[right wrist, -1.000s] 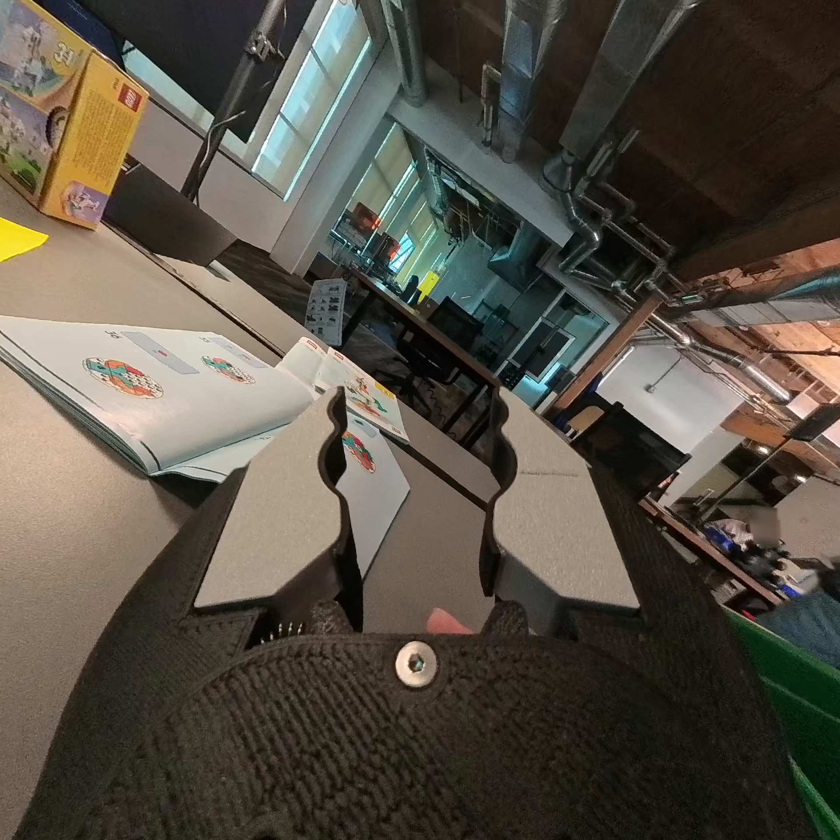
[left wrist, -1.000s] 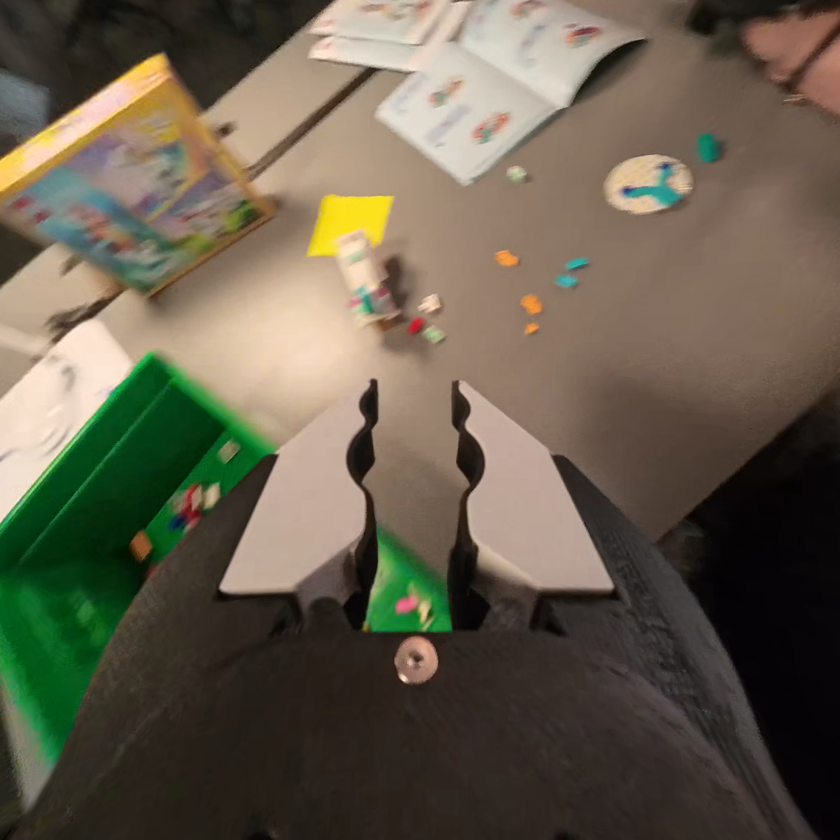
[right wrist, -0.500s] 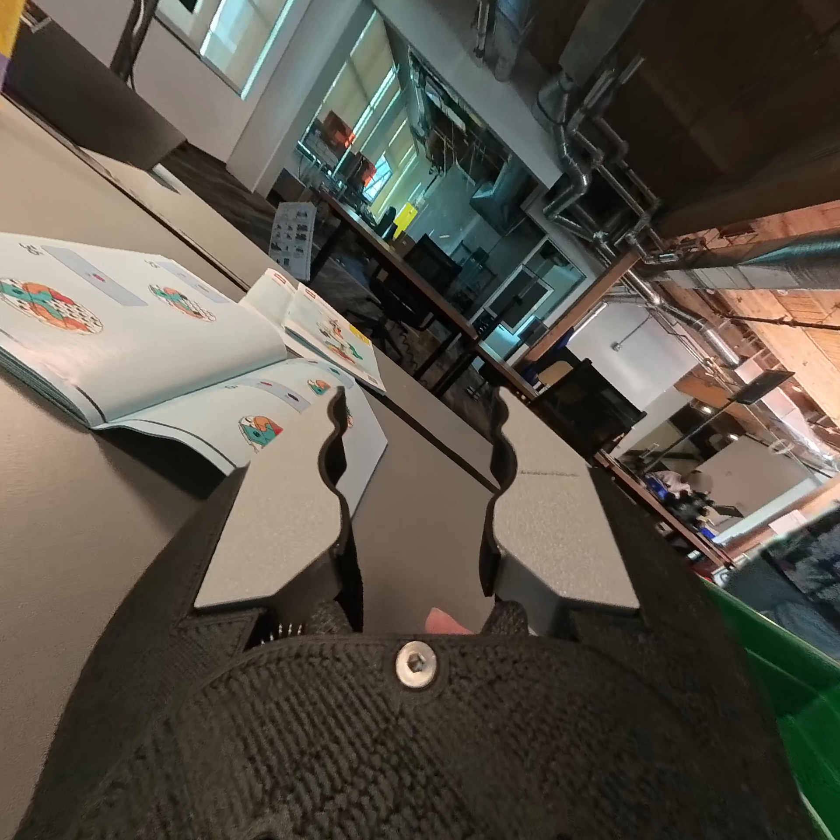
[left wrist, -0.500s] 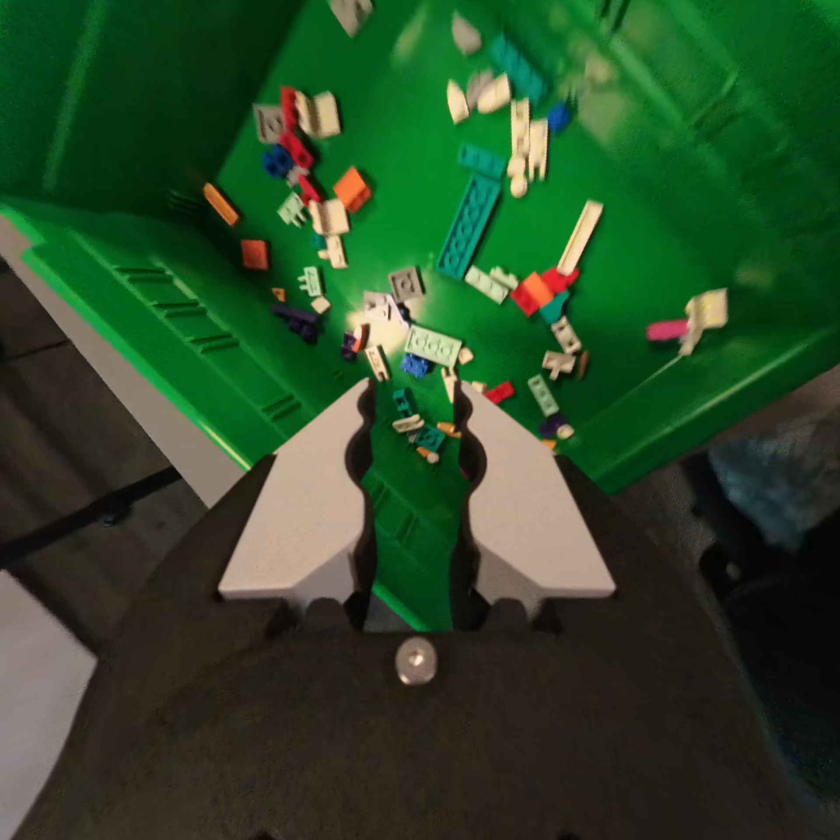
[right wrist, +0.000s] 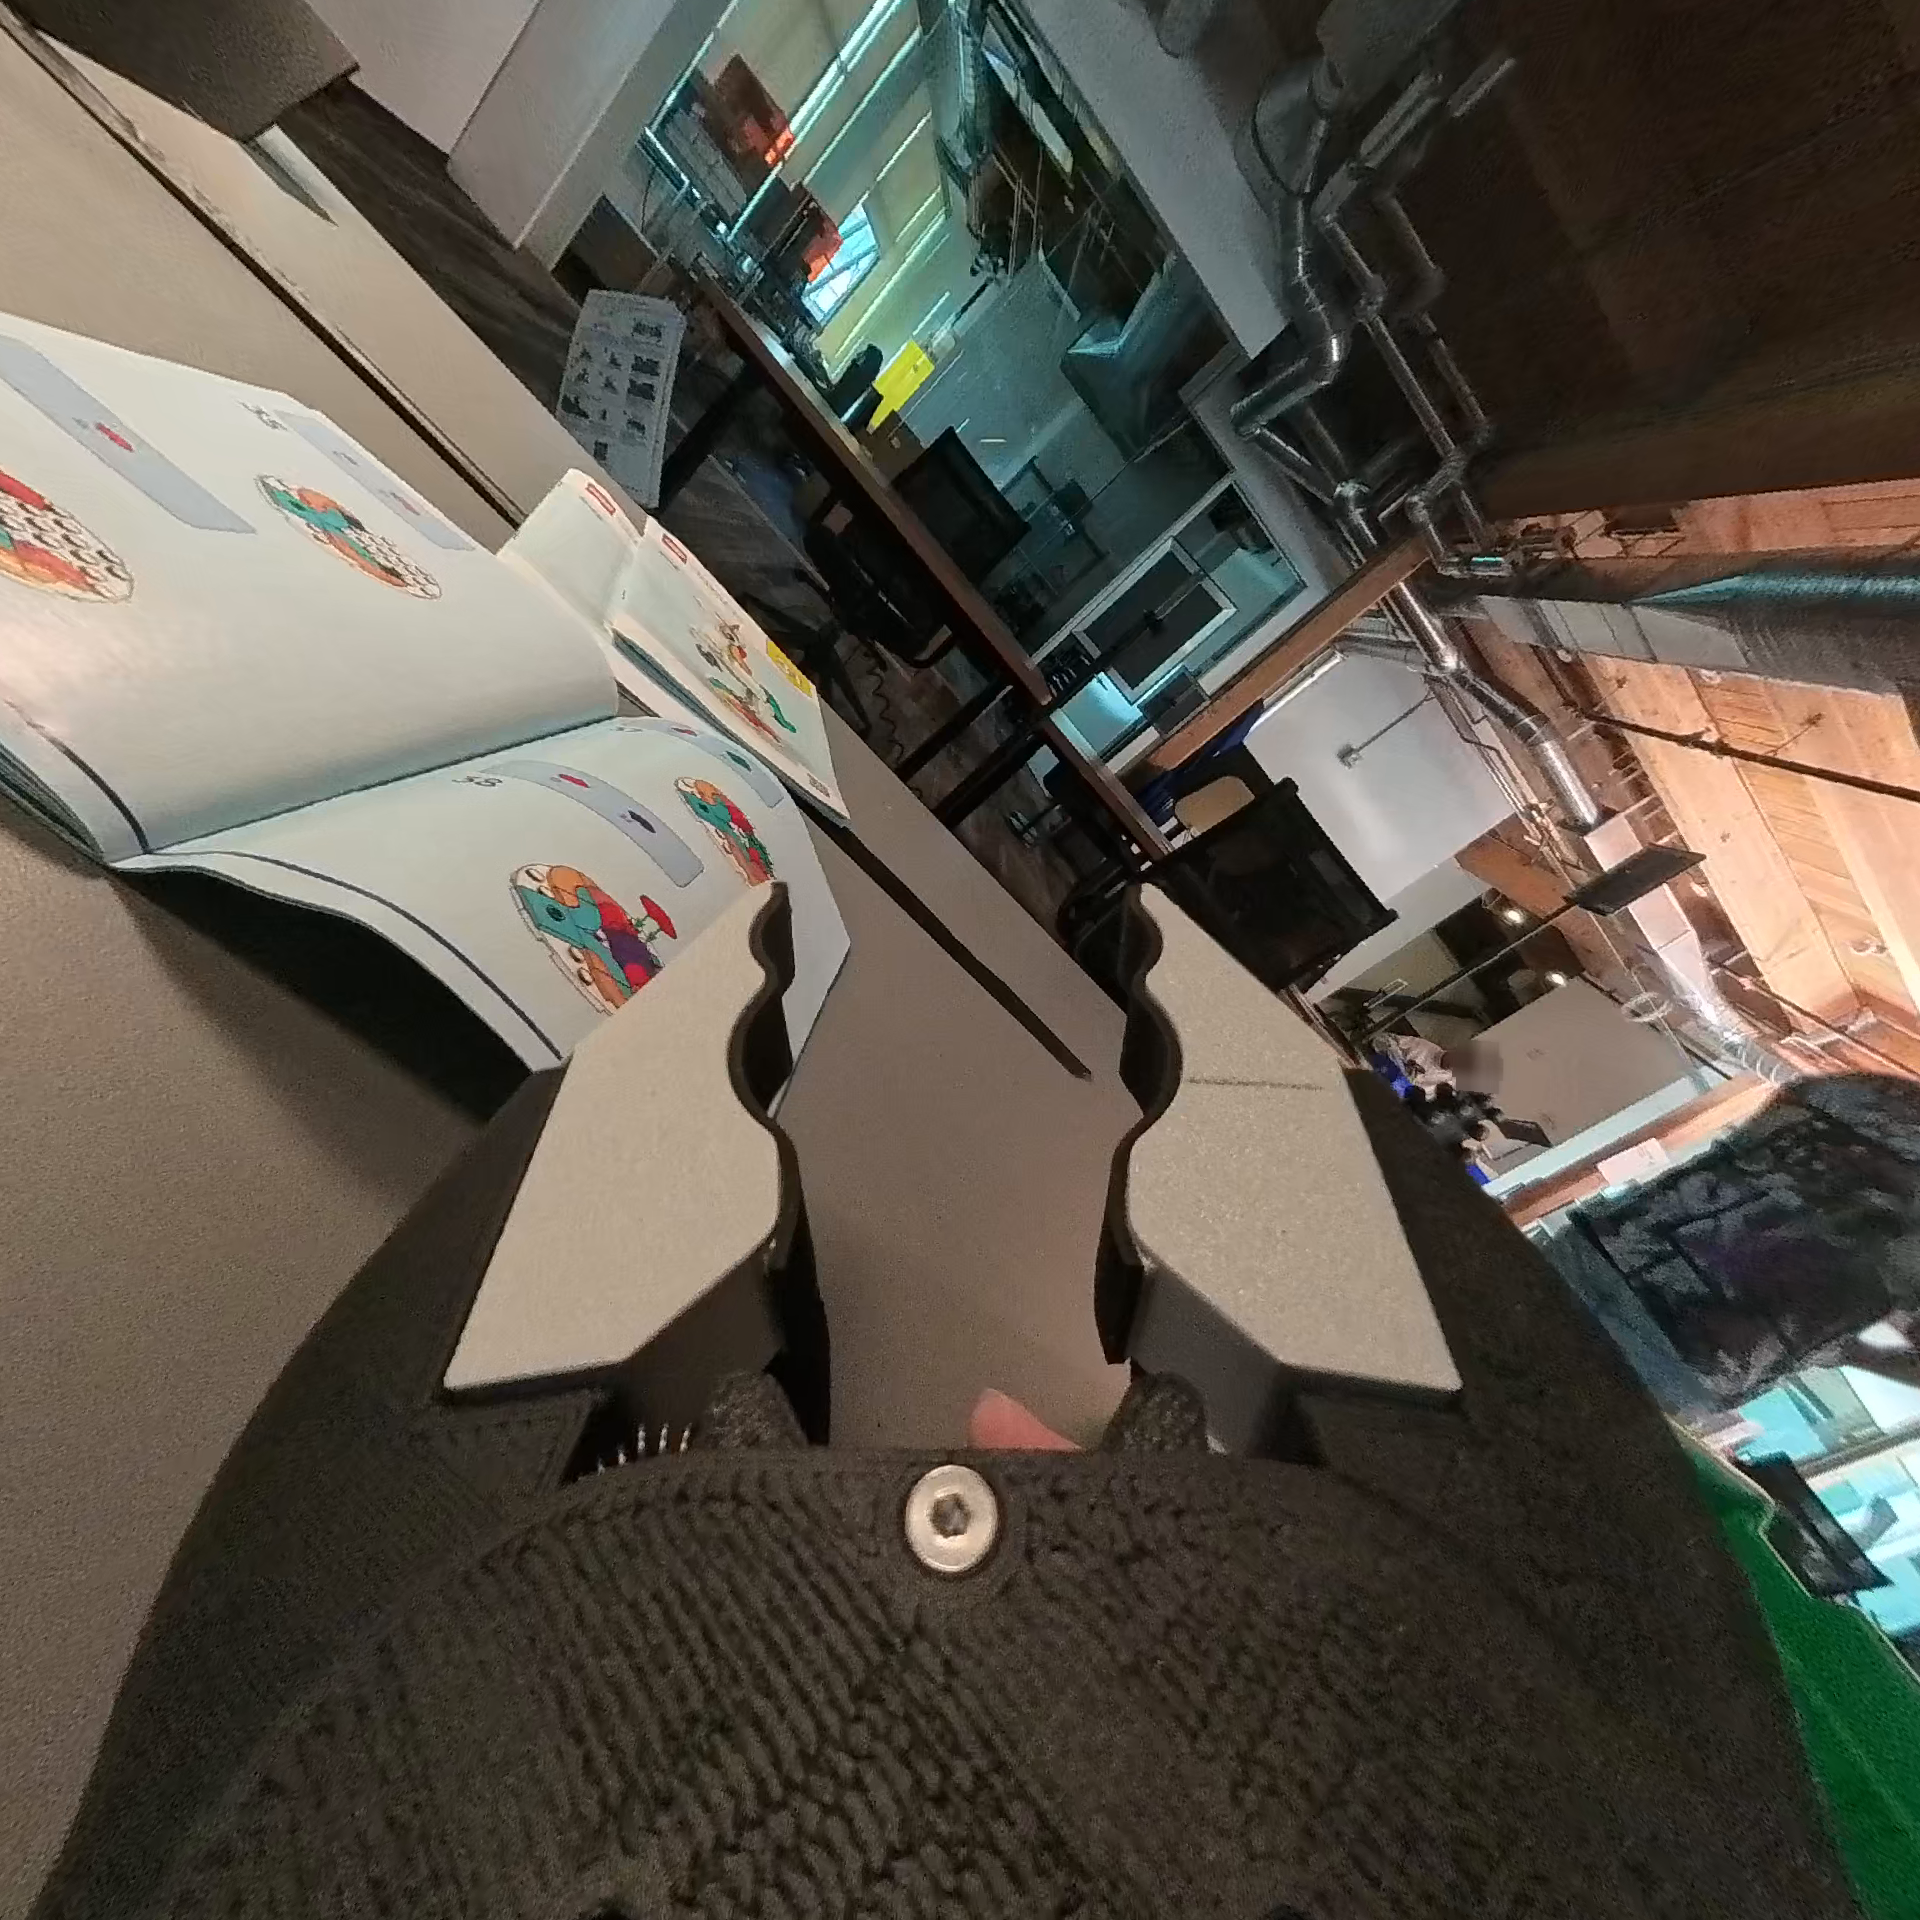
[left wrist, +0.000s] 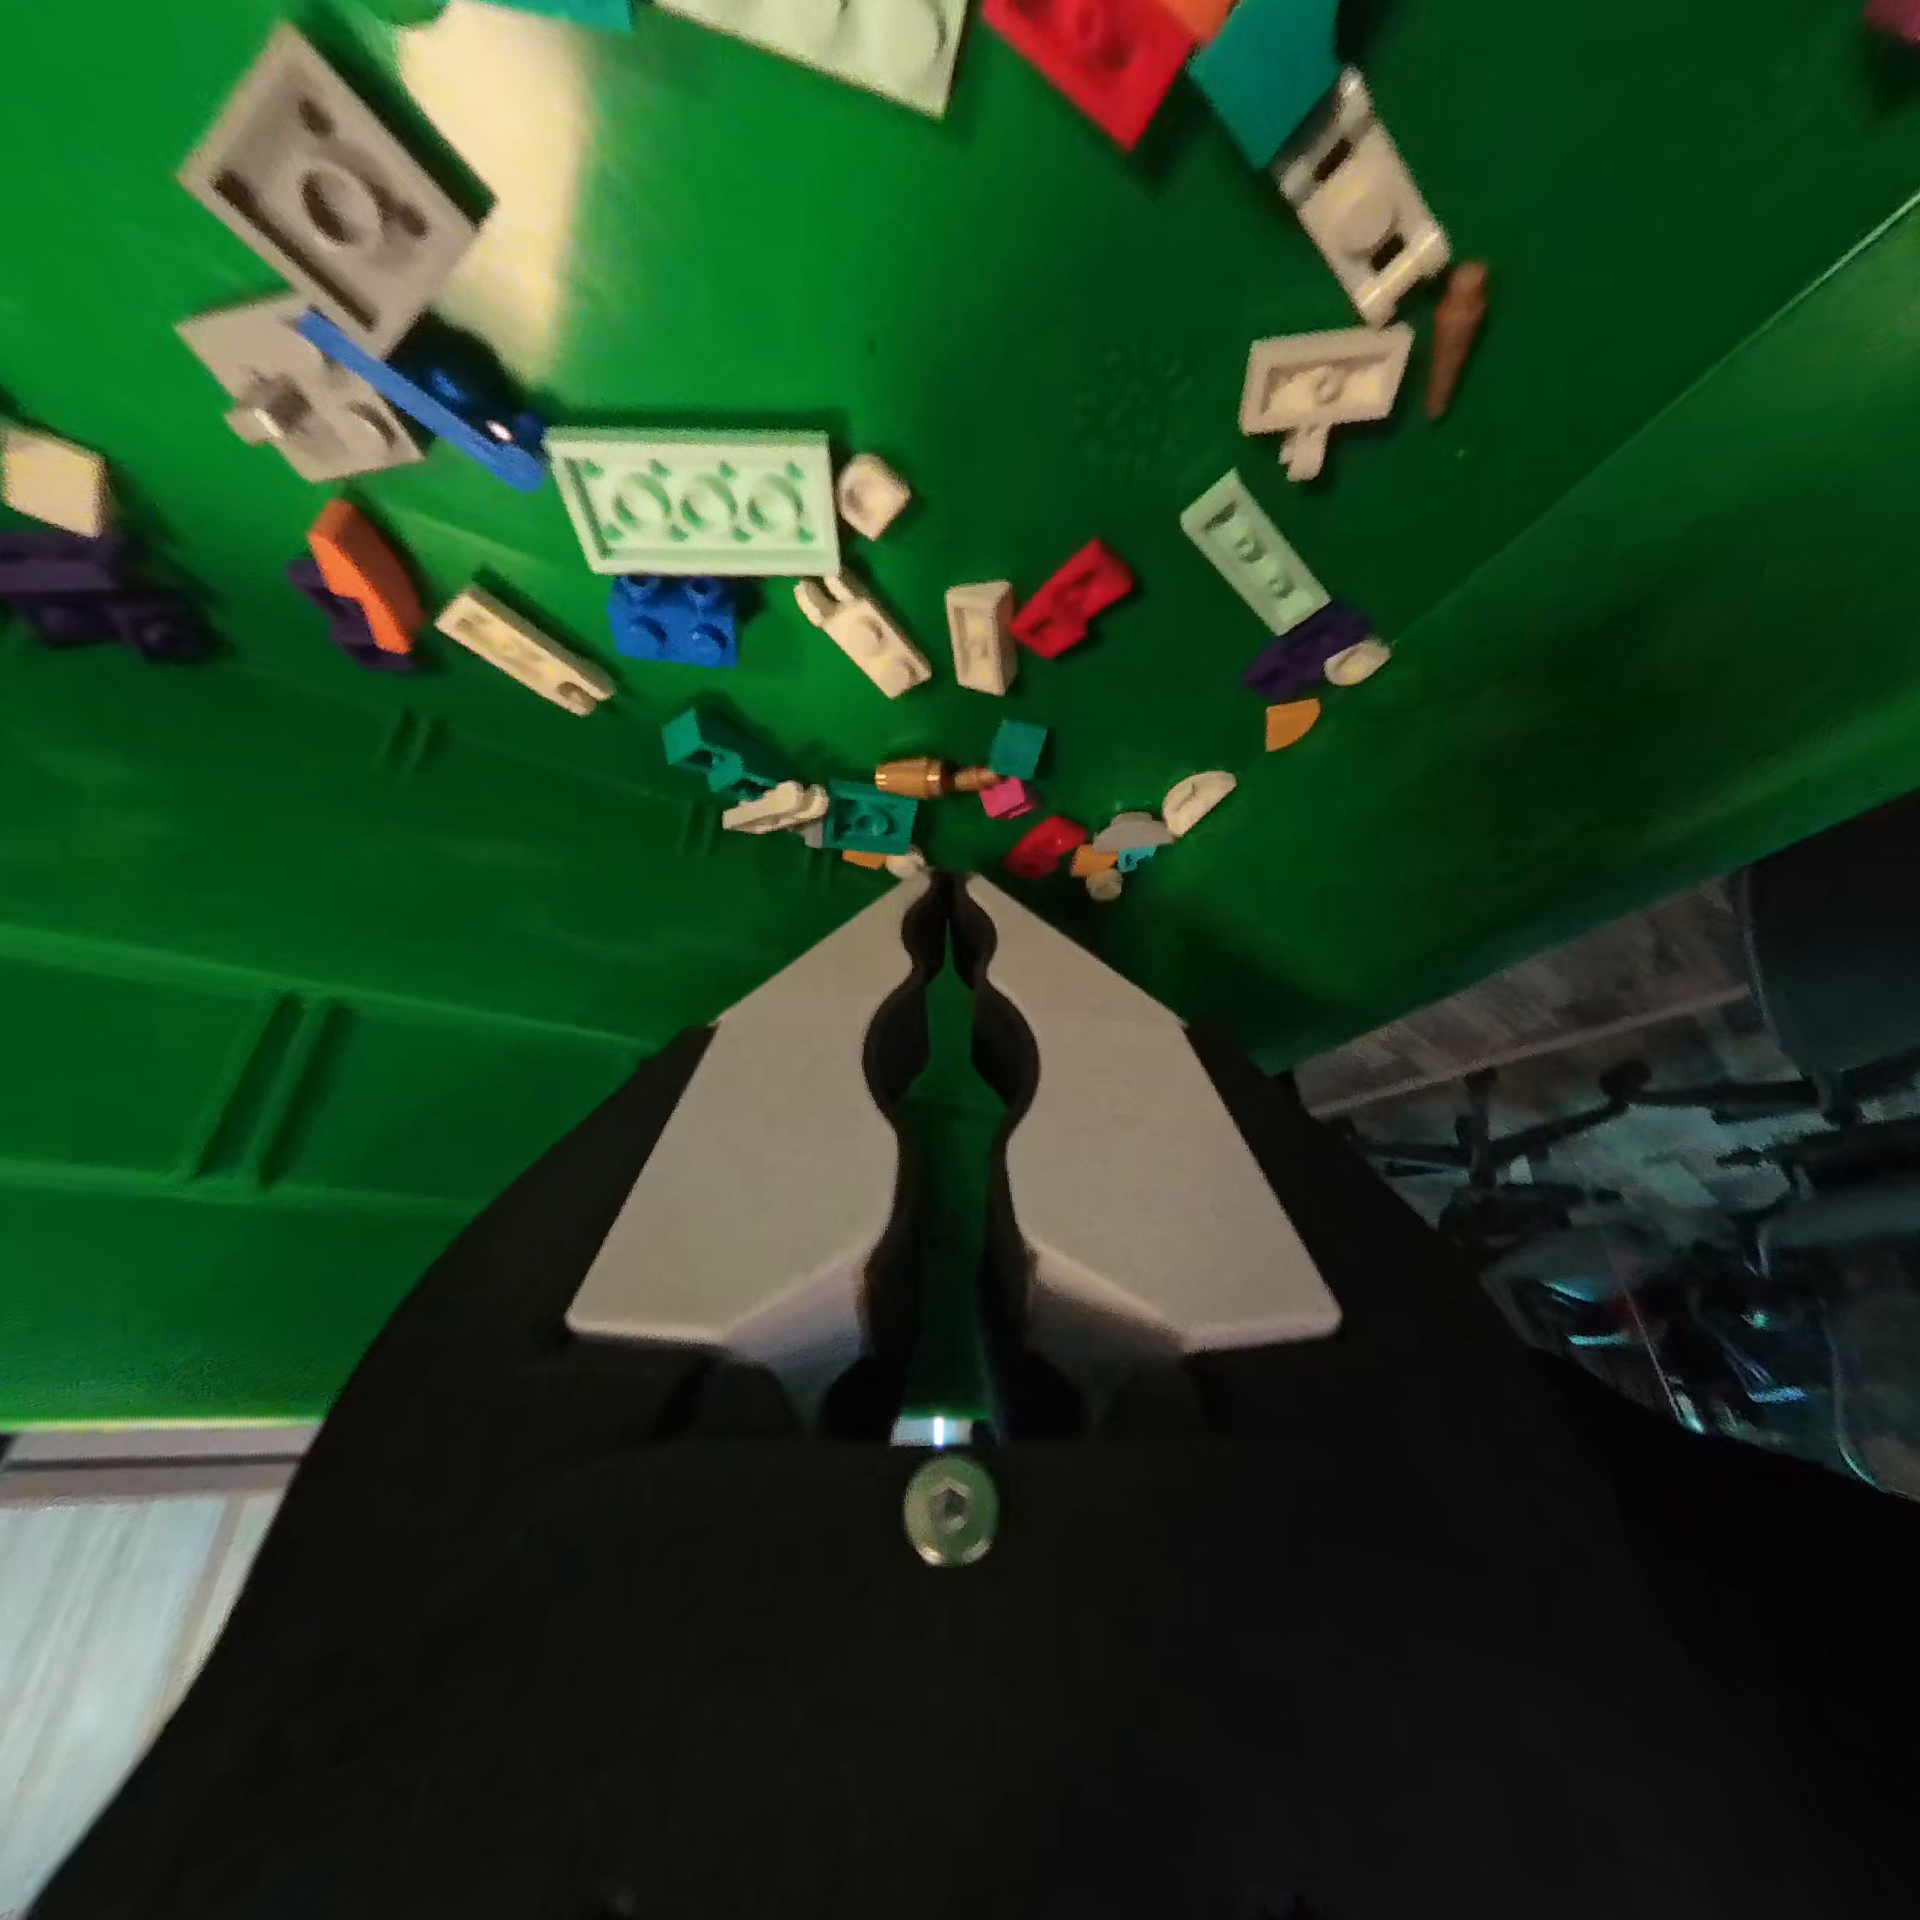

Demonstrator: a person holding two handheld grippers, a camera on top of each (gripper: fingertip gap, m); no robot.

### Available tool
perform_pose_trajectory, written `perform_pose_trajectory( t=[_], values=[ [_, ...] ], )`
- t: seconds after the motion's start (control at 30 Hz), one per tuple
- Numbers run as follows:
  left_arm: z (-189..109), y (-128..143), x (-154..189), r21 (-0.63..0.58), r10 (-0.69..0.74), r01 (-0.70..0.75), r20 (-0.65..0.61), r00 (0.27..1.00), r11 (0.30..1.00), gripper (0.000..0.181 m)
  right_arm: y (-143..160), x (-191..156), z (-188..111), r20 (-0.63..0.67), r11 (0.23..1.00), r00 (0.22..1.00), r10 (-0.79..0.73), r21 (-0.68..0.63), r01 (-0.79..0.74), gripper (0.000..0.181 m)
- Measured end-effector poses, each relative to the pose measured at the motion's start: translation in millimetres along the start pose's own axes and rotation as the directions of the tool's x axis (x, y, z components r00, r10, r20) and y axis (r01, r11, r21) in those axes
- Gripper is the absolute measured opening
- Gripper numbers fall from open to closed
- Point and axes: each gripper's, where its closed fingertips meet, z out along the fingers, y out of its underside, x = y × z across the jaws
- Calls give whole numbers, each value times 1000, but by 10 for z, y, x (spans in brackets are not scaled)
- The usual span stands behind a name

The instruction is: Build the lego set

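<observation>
1. Left gripper is down inside the green bin, jaws clenched with tips nearly touching; whether they pinch a piece, I cannot tell.
2. Loose bricks litter the bin floor across the upper frame.
3. Right gripper has jaws released over the grey table; an open booklet lies at upper left.

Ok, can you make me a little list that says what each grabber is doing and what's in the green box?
left gripper: fingers nearly shut, tips down in the green bin; whether it pinches a piece, cannot tell
nearest pieces: gold piece, teal brick, red piece
bigger pieces: mint plate, blue brick
right gripper: open, empty, over the grey table
beside it: open instruction booklet
</observation>
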Motion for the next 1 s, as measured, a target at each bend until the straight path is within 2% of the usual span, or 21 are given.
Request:
perform_pose_trajectory(
  t=[0.13, 0.3, 0.47, 0.6, 0.7, 0.77, 1.0],
  values=[
    [24, 17, 44, -22, -5, 4, -32, 999, 1000, 0, -10, -27, 2, 9, 1000, 1000, -19, 1, 19, 62],
    [8, 49, 214, -36, -14, 9, -135, 991, 999, 0, -21, -41, 3, 15, 1000, 1000, -26, 7, 26, 62],
    [85, 95, 272, -86, -8, -6, -165, 986, 996, 0, -28, -37, 0, 14, 1000, 1000, -24, 11, 24, 62],
    [117, 21, 246, -51, 2, -10, -151, 988, 999, 0, -32, -35, -3, 13, 1000, 1000, -23, 14, 23, 61],
    [76, -100, 100, 33, 11, -9, -65, 998, 999, 0, -35, -39, -4, 14, 1000, 1000, -26, 15, 26, 61],
    [24, -149, 101, 85, 0, 7, -75, 997, 996, 0, -37, -40, -4, 15, 1000, 1000, -27, 16, 27, 61],
    [64, -11, 181, 32, -55, 60, -137, 989, 998, 0, -43, -34, -6, 14, 1000, 1000, -19, 21, 19, 61]
  ],
)
